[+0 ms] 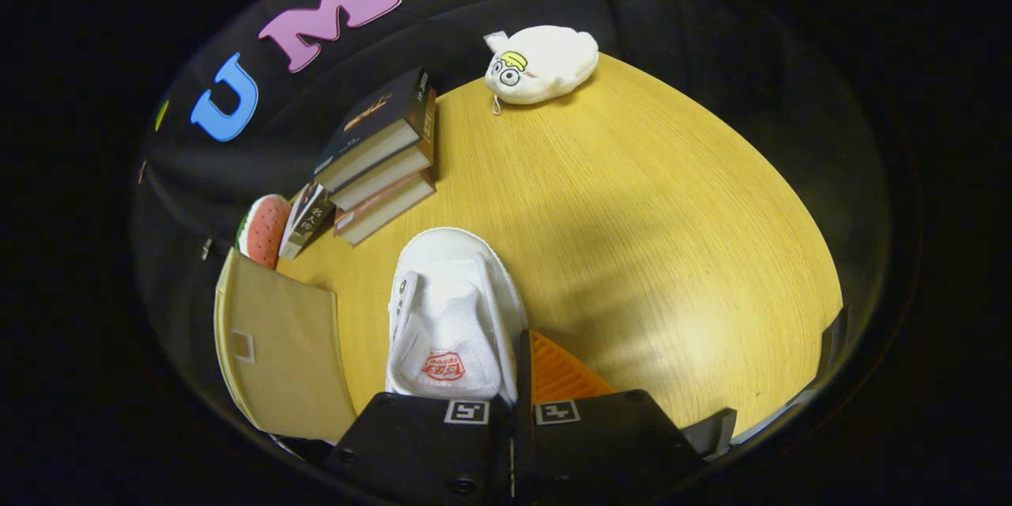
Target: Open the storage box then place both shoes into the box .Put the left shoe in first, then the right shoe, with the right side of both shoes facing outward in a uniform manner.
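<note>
While the white shoe hangs toe-away over the wooden table, we see its heel rim pinched between the gripper fingers, which are pressed together on it; the tan storage box lies just left; farther left we see stacked books and a watermelon-slice toy; a white plush toy sits far.
</note>
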{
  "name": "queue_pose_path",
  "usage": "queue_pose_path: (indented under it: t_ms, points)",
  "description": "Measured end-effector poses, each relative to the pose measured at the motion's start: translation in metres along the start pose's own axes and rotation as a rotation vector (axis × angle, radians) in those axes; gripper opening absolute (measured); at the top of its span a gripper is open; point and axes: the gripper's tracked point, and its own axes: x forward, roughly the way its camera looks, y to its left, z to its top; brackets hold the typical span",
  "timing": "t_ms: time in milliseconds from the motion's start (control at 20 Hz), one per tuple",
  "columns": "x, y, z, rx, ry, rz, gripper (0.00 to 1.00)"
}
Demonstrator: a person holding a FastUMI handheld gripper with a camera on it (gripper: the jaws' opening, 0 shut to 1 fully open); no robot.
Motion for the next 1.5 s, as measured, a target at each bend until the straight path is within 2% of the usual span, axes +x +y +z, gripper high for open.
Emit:
queue_pose_path:
  t_ms: [250, 500, 850, 1100, 1500]
  points:
    - [-0.045, 0.050, 0.026, 0.033, -0.038, 0.062, 0.07]
    - [-0.092, 0.116, 0.040, -0.007, -0.085, 0.108, 0.07]
    - [-0.110, 0.235, 0.005, -0.059, -0.048, 0.171, 0.07]
    - [-0.084, 0.283, -0.041, -0.134, -0.001, 0.133, 0.07]
    - [-0.025, 0.285, -0.064, -0.289, -0.030, -0.080, 0.07]
